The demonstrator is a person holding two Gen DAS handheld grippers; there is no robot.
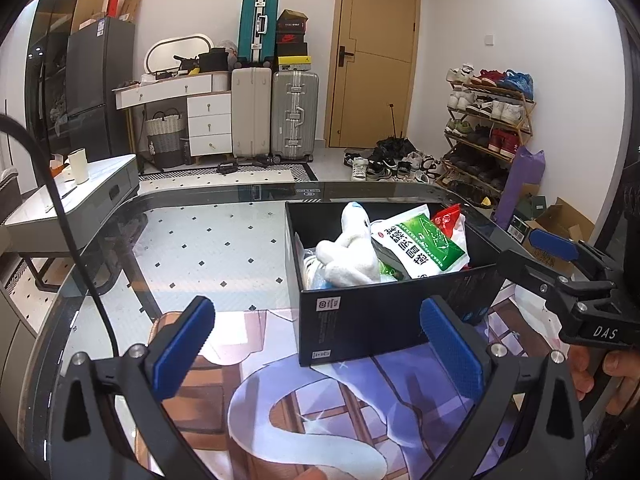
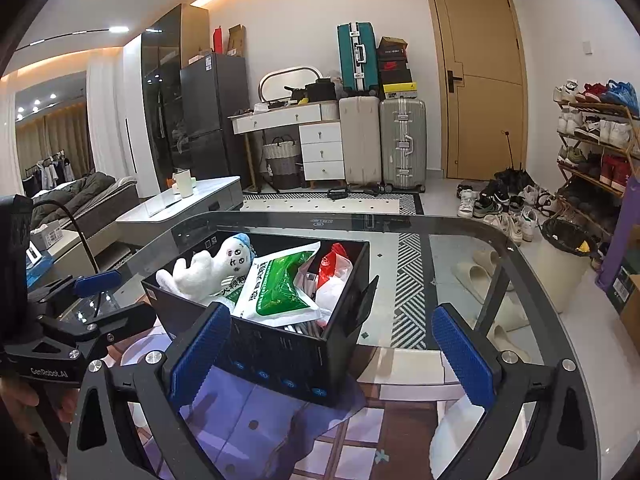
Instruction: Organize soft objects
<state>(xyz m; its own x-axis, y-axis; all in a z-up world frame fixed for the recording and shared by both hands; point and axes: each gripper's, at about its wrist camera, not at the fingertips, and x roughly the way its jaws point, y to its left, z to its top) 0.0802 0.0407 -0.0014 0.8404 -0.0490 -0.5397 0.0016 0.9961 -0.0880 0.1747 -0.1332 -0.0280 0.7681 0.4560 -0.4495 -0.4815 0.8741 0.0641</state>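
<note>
A black box [image 1: 360,320] stands on the glass table, also in the right wrist view [image 2: 280,356]. In it lie a white plush toy [image 1: 348,252] [image 2: 212,268], a green-and-white packet [image 1: 420,244] [image 2: 280,288] and a red-and-white bag [image 1: 450,218] [image 2: 334,276]. My left gripper [image 1: 320,348] is open and empty, just in front of the box's near left corner. My right gripper [image 2: 332,348] is open and empty, in front of the box's near right corner; it shows at the right of the left wrist view [image 1: 560,256].
A printed mat [image 1: 280,400] lies under the box on the glass table [image 1: 224,240]. A grey-white side table [image 1: 80,196] stands to the left. Suitcases [image 1: 276,116], a shoe rack [image 1: 488,120] and a bin [image 2: 568,260] stand beyond.
</note>
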